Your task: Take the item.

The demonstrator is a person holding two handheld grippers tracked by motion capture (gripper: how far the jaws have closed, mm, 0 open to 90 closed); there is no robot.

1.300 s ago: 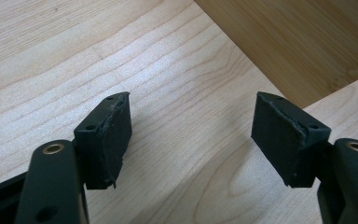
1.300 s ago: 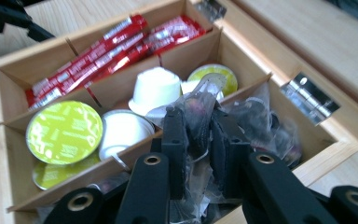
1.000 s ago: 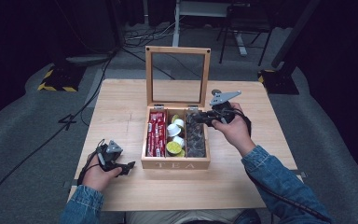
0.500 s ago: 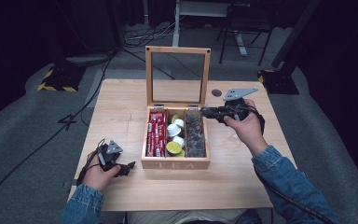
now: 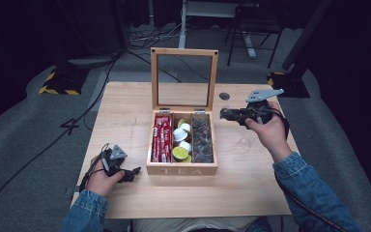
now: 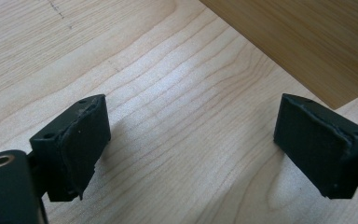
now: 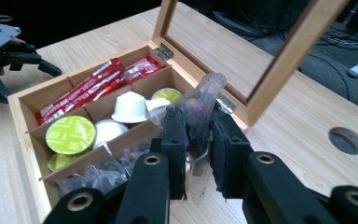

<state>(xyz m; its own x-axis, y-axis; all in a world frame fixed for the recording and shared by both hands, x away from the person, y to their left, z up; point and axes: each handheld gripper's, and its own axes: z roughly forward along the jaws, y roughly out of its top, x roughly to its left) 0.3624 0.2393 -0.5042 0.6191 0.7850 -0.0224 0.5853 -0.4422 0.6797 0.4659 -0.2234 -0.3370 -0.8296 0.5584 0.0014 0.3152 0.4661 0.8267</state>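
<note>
The left gripper (image 5: 131,172) rests on the light wooden table (image 5: 125,106) at 9 o'clock of the open wooden tea box (image 5: 182,170). Its jaws have just been opening and stand wide apart with nothing between them. The right gripper (image 7: 199,140), at 2 o'clock of the box, clamps a clear plastic tea sachet (image 7: 200,105) above the table, beside the box's right-hand compartment.

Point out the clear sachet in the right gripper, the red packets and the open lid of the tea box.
clear sachet (image 7: 200,109): right gripper view, its middle above the pads.
red packets (image 5: 162,137): high view, middle of the stack.
lid (image 5: 184,51): high view, top rail of its frame.
</note>
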